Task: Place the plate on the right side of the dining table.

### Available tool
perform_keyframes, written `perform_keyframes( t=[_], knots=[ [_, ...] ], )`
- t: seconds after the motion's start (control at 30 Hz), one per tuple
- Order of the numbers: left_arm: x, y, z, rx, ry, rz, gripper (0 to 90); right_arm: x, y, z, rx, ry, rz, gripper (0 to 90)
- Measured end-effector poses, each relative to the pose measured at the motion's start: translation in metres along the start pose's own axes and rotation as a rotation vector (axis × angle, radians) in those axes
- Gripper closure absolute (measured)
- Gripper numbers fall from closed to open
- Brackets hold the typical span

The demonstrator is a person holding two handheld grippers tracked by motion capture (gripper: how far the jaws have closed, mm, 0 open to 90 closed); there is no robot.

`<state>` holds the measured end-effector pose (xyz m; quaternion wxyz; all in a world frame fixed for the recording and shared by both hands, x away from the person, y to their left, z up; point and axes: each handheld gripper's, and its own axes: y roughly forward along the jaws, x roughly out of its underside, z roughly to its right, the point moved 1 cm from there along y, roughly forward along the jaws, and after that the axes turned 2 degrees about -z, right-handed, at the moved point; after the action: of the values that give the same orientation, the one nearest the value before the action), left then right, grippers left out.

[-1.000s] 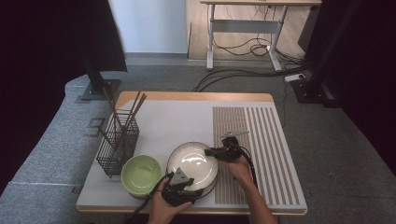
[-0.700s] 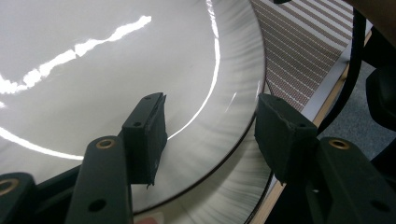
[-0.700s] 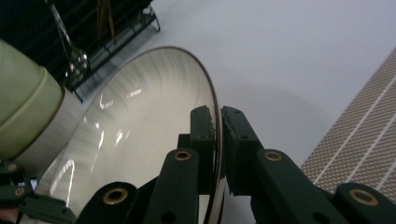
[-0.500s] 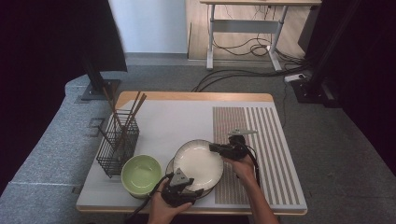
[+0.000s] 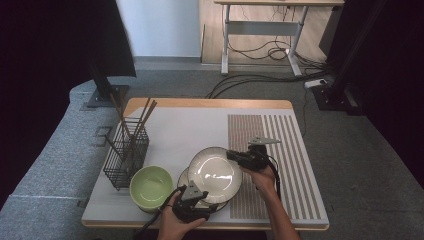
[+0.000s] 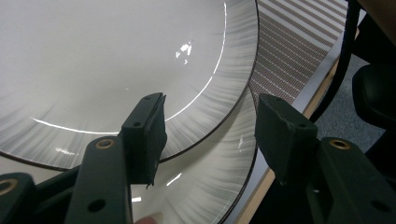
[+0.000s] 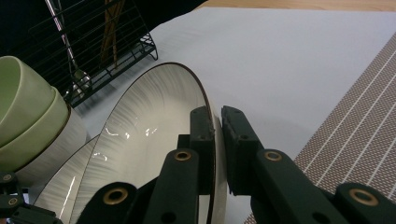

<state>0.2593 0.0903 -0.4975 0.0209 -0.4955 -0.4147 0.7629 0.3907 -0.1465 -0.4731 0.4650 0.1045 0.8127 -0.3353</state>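
The right tool (image 5: 235, 156) is clenched on the rim of the upper plate (image 5: 216, 173), one pad above the edge and one below, as the right gripper view makes plain: the dark-edged rim runs straight between its two pads (image 7: 205, 140). That plate is white with fine grey brushed streaks round its border. It is tilted, its gripped side raised, and it lies over a second plate (image 5: 184, 179) of the same pattern that sits flat on the counter (image 5: 190, 127) beneath it. In the left gripper view the lower plate's rim (image 6: 243, 186) shows under the upper plate's edge (image 6: 219, 93).

The left tool (image 5: 192, 200) is near the front edge of the counter, at the near side of the plates. Its jaws stand apart and released, with nothing between the pads; the plates' edges lie just beyond them, and I cannot tell whether either pad touches the lower plate.

Just to the left of the plates stands a pale green bowl (image 5: 151, 187); in the right gripper view it looks like two green bowls nested (image 7: 28, 121). Behind the bowl is a black wire cutlery basket (image 5: 126, 157) with brown chopsticks (image 5: 142, 117) leaning out of its top. The right part of the counter is covered by a brown striped placemat (image 5: 287, 165), and the plates overlap its left edge. The person's right hand (image 5: 262, 177) is over that mat.
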Motion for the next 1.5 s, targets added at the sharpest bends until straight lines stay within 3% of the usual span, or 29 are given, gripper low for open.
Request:
perform_keyframes(
  t=[0.43,1.07,1.5],
  knots=[
    [-0.002,-0.006,0.003,0.009,0.009,0.009,43.0,-0.006,-0.009,-0.003,-0.026,0.007,0.047,83.8],
    [-0.012,-0.031,0.008,0.022,0.029,0.075,42.6,-0.009,-0.028,0.009,0.016,0.027,0.095,83.7],
    [-0.013,-0.040,-0.001,0.011,0.010,0.097,42.5,-0.008,-0.037,0.017,0.040,0.040,0.109,83.6]
  ],
)
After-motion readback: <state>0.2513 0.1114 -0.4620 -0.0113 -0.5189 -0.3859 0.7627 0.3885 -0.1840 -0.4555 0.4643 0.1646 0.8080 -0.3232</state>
